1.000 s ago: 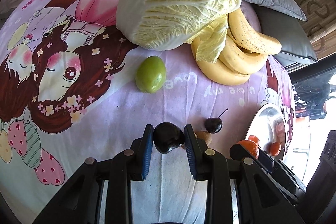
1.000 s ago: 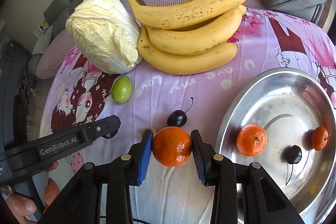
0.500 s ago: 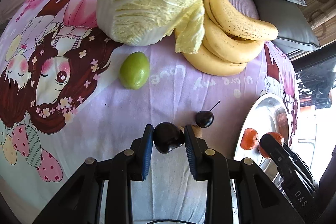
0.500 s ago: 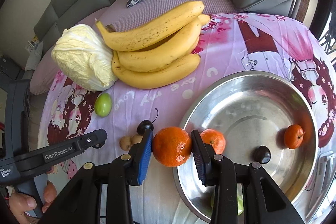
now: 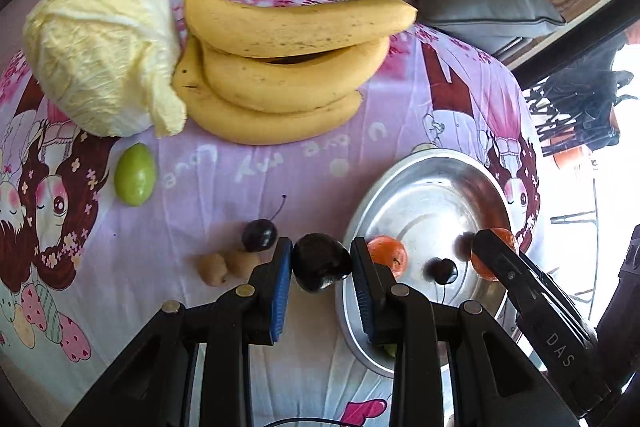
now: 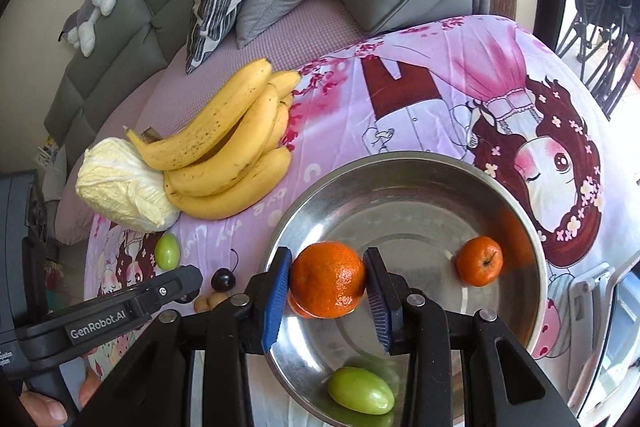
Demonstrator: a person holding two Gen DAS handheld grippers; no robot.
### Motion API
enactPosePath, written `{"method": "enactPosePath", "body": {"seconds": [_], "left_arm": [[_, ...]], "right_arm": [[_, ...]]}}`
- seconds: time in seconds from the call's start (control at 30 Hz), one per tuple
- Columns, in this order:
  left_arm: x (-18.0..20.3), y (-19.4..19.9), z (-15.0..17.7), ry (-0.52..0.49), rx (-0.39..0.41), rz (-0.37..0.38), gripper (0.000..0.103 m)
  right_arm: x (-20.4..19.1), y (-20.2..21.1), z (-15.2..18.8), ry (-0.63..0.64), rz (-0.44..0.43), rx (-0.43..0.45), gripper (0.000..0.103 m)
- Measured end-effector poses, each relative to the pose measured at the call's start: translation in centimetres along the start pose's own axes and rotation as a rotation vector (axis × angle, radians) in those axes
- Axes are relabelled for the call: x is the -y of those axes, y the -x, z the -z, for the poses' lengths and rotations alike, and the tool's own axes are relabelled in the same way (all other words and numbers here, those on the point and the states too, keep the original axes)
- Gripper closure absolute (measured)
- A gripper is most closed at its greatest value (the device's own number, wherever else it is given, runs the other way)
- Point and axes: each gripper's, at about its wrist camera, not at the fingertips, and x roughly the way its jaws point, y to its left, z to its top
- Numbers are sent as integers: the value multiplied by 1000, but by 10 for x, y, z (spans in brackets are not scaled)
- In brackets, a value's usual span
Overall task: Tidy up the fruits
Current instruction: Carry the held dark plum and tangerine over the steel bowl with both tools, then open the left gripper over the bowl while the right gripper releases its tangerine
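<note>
The left gripper (image 5: 322,263), marked "GenRobot.AI" on its side, is clamped on a glossy dark cherry (image 5: 321,261) held above the cartoon-print cloth (image 5: 240,167), just left of the steel bowl (image 5: 420,171). The right gripper (image 6: 326,281), lettered "DAS", points steeply down and is clamped on a dimpled orange tangerine (image 6: 327,279) held over the bowl's interior.
</note>
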Motion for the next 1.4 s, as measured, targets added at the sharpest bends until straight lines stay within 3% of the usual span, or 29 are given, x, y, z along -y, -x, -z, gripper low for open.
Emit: {"method": "enactPosePath", "body": {"seconds": [0.43,0.83,1.13,1.17,1.23,1.4], "left_arm": [[67,-30,-18,-121,-84,-13,72],[67,-65,-24,-85,-160,-41,72],[66,-71,-23,-68,-161,-50,72],[65,-70,-23,-65,-162,-51,71],[61,-69,-24,-45,-167,-37,52],[57,-58,-24,-27,-152,-32,45]], "right_arm": [[55,4,-7,-124,45,22,64],[54,-16,-5,-115,58,-23,63],[51,-16,-5,-110,66,-18,63],[51,-15,-5,-110,68,-15,63],[50,-14,-5,-107,74,-14,63],[47,-12,-5,-93,92,-19,62]]}}
